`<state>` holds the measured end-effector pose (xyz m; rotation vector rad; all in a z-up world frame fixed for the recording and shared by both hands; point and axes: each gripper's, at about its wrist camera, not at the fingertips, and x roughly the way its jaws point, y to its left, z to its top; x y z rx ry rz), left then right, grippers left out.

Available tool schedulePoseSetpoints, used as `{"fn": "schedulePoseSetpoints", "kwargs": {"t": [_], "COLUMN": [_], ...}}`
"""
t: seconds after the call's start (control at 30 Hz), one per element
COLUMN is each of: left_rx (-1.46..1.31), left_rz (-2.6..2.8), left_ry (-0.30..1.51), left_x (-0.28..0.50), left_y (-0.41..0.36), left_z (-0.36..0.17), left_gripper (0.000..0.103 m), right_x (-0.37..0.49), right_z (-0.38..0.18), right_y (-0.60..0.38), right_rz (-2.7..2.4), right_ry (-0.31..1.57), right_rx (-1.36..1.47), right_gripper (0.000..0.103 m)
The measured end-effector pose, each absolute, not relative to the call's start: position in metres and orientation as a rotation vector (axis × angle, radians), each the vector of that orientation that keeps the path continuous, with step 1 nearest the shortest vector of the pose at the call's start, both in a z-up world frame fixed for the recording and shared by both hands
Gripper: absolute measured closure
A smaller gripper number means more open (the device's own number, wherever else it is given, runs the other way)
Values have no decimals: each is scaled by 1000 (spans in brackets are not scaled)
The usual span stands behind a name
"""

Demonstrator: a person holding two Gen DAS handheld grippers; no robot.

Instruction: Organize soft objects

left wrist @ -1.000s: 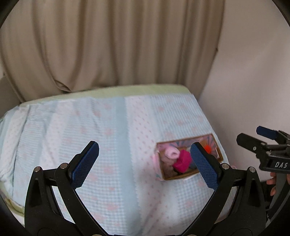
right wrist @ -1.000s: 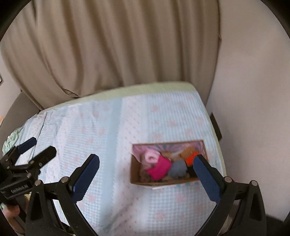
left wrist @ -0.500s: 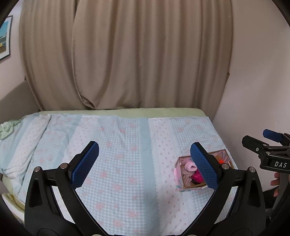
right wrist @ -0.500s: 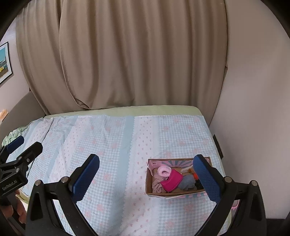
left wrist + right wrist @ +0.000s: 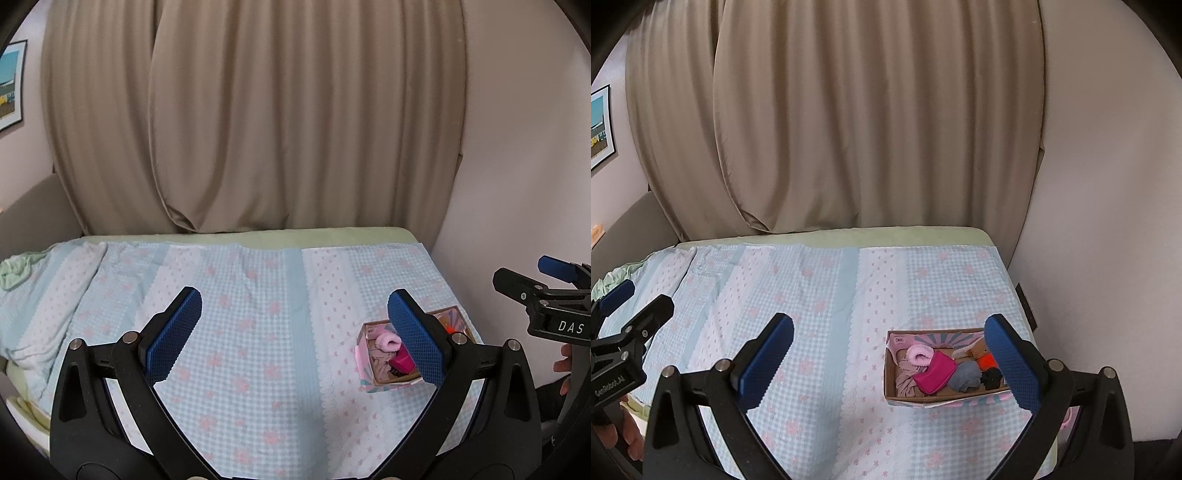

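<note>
Both claws hang wide open and empty above the bed: left gripper (image 5: 294, 338) and right gripper (image 5: 889, 360), blue textured pads far apart, nothing between them. Largest thing below is the pale blue checked bedspread with pink flowers (image 5: 820, 306), spread flat; beige pleated curtains (image 5: 849, 118) behind its far edge, plain wall along its right edge. Near the bedspread's right edge, toward the near corner, sits the open cardboard box with pink-and-teal printed sides (image 5: 891, 373), long axis running left to right across the bed. Inside, left to right: a beige crumpled cloth (image 5: 905, 382), a pale pink fluffy ring (image 5: 919, 353), a magenta folded fabric piece (image 5: 936, 371), a grey rolled sock (image 5: 966, 376), a small black bundle (image 5: 991, 376), an orange piece (image 5: 986, 360). Box lies ahead, below and right of both claws; right claw judged nearer. Readable writing: "DAS" on the right tool's body, "GenRobot.AI" on the left's. Box print too small to read.
</note>
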<state>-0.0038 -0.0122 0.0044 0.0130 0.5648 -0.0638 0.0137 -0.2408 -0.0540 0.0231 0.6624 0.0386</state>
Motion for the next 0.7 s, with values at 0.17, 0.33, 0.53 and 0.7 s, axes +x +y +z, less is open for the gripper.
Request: {"fn": "schedulePoseSetpoints", "kwargs": {"t": [0.17,0.33,0.53,0.7], "left_rx": [20,23,16,18], "left_rz": [-62,-59,-58,-58], "left_ry": [557,550,549,549], "left_x": [-6,-7,-5,-4], "left_y": [-14,-13,-13,-12], "left_z": [7,8,8,8], "left_gripper": [2,2,2,2], "right_x": [11,10,12,15], "right_z": [-52,-50,-49,-48], "right_y": [-240,-238,-238,-237], "right_rz": [36,33,33,31], "right_ry": [655,646,644,642], "right_rx": [24,16,17,20], "right_gripper": [0,0,0,0]}}
